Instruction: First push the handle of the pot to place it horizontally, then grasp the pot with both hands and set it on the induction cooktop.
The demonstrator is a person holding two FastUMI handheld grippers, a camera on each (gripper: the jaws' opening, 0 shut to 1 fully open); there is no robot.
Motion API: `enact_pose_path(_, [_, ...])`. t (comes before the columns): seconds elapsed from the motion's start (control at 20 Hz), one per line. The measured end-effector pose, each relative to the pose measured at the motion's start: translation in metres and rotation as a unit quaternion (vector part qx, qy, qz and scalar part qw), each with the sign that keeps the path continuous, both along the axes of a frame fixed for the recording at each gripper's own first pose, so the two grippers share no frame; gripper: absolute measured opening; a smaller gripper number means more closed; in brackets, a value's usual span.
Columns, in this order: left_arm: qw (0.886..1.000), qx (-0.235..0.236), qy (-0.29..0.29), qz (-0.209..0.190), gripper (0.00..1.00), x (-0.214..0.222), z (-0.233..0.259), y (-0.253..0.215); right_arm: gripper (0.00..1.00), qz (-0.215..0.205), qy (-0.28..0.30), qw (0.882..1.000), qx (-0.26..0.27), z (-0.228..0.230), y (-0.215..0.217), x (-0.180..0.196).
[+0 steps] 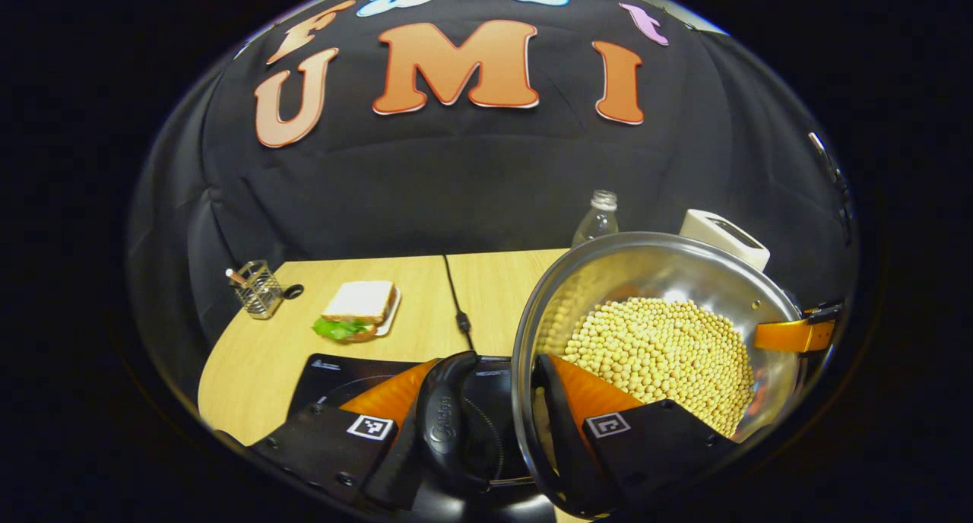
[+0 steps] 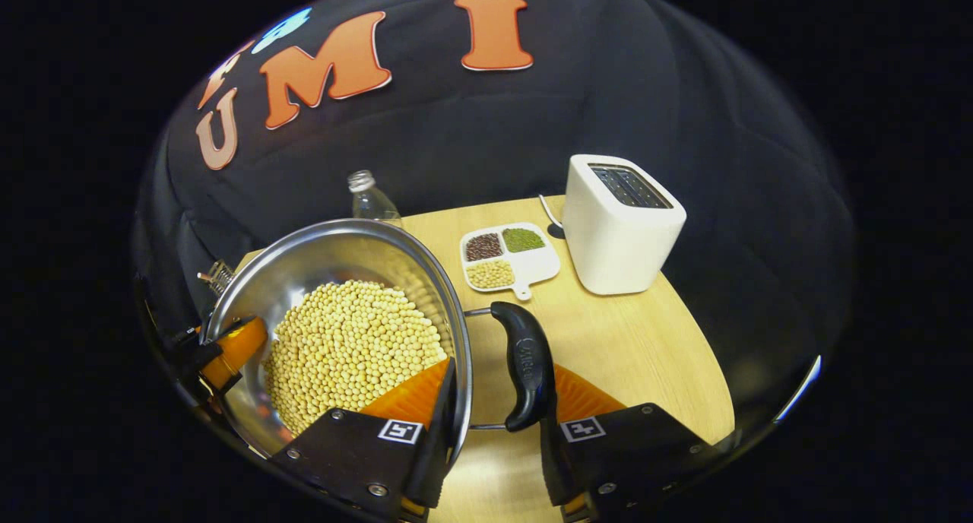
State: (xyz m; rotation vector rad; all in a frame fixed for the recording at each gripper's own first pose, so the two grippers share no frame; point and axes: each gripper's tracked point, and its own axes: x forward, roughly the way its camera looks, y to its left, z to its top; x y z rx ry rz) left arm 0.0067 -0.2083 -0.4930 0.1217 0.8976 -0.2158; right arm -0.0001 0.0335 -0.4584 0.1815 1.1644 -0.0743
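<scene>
Two grips are being held on the round stainless-steel pot (image 2: 342,280), which is heaped with pale yellow soybeans (image 2: 346,352) and looks to be lifted clear of the light wooden counter (image 2: 631,340). The right gripper (image 2: 486,424) is clamped across the pot's rim and its black loop side handle (image 2: 524,367), one finger inside the pot, one outside the handle. The left gripper (image 1: 486,432) is closed the same way over the opposite black handle (image 1: 445,420) and rim.

Trouble could come from the load: if one side is raised faster than the other, the pot would be tilted and beans spilled over the rim. The handles are pinched narrowly, so a slip or a swing at either side is a risk too.

From the left gripper view, the black induction cooktop (image 1: 342,375) is seen just below the pot, with a sandwich on a white plate (image 1: 361,306) beyond it. From the right gripper view, a white toaster (image 2: 619,226) and a white divided dish of beans (image 2: 509,253) are picked out behind the pot.
</scene>
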Motion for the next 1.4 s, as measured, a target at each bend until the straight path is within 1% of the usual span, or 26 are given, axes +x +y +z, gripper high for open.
enact_pose_path(0.15, [1.0, 0.002, -0.012, 0.018, 0.77, 0.001, 0.025, 0.035, 0.52, 0.018, -0.011, 1.0, 0.01, 0.018, 0.034, 0.006])
enact_pose_path(0.3, [0.999, 0.014, -0.021, 0.035, 0.77, -0.001, 0.05, 0.072, 0.52, 0.035, -0.02, 0.999, 0.022, 0.029, 0.072, 0.01])
enact_pose_path(0.35, [0.999, 0.018, -0.023, 0.041, 0.75, -0.001, 0.054, 0.088, 0.52, 0.041, -0.022, 0.999, 0.027, 0.031, 0.085, 0.013])
enact_pose_path(0.4, [0.998, 0.022, -0.025, 0.047, 0.77, -0.002, 0.055, 0.103, 0.52, 0.048, -0.023, 0.998, 0.031, 0.034, 0.098, 0.014])
enact_pose_path(0.5, [0.997, 0.031, -0.033, 0.057, 0.77, 0.001, 0.063, 0.129, 0.52, 0.058, -0.027, 0.997, 0.04, 0.038, 0.119, 0.016])
enact_pose_path(0.65, [0.996, 0.036, -0.038, 0.073, 0.77, -0.001, 0.076, 0.156, 0.52, 0.073, -0.035, 0.996, 0.044, 0.049, 0.147, 0.023])
enact_pose_path(0.75, [0.995, 0.037, -0.04, 0.084, 0.77, -0.002, 0.081, 0.175, 0.52, 0.084, -0.04, 0.995, 0.045, 0.045, 0.158, 0.023])
enact_pose_path(0.9, [0.994, 0.045, -0.044, 0.095, 0.77, -0.005, 0.087, 0.202, 0.52, 0.094, -0.041, 0.993, 0.05, 0.056, 0.189, 0.024])
enact_pose_path(1.15, [0.992, 0.052, -0.04, 0.108, 0.77, -0.009, 0.084, 0.232, 0.51, 0.104, -0.035, 0.992, 0.058, 0.052, 0.216, 0.017])
enact_pose_path(1.4, [0.992, 0.047, -0.028, 0.115, 0.77, -0.012, 0.072, 0.243, 0.52, 0.101, -0.03, 0.993, 0.058, 0.042, 0.225, 0.013])
